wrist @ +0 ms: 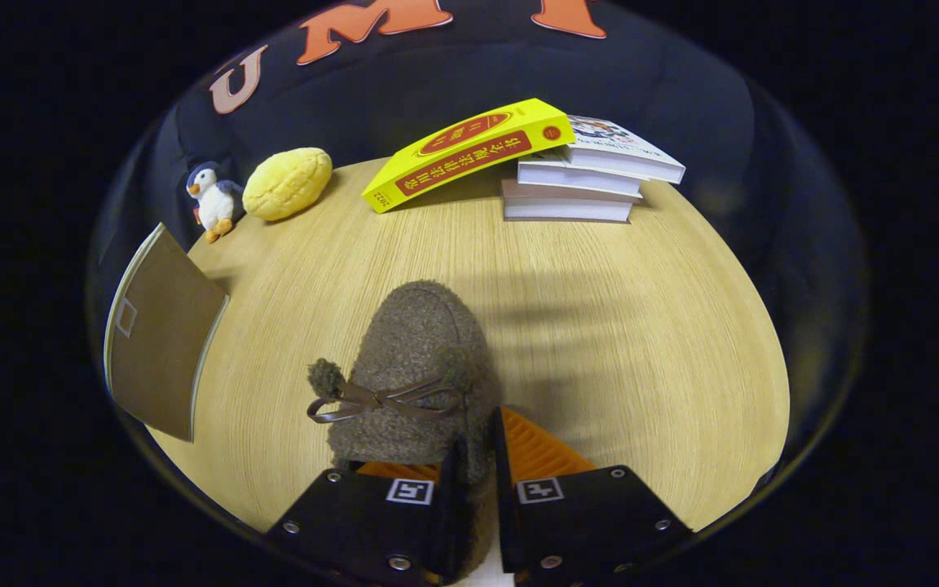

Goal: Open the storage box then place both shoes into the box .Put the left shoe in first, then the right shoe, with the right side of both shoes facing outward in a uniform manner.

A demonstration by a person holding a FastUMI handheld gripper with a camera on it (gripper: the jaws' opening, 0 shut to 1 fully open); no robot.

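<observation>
A brown fuzzy shoe (416,375) with a brown lace bow and pompoms points away from me over the wooden table (624,342). My gripper (476,456) is shut on the shoe's right side wall near the collar, one finger inside the opening and the other outside. The shoe's heel is hidden behind the fingers. To the left stands a brown panel with a pale rim (161,334), the storage box's side or lid as far as I can tell.
At the table's far edge lie a stack of white books (579,183) with a yellow book (469,151) leaning on it. A yellow bun-shaped toy (287,183) and a small penguin plush (210,200) sit at the far left.
</observation>
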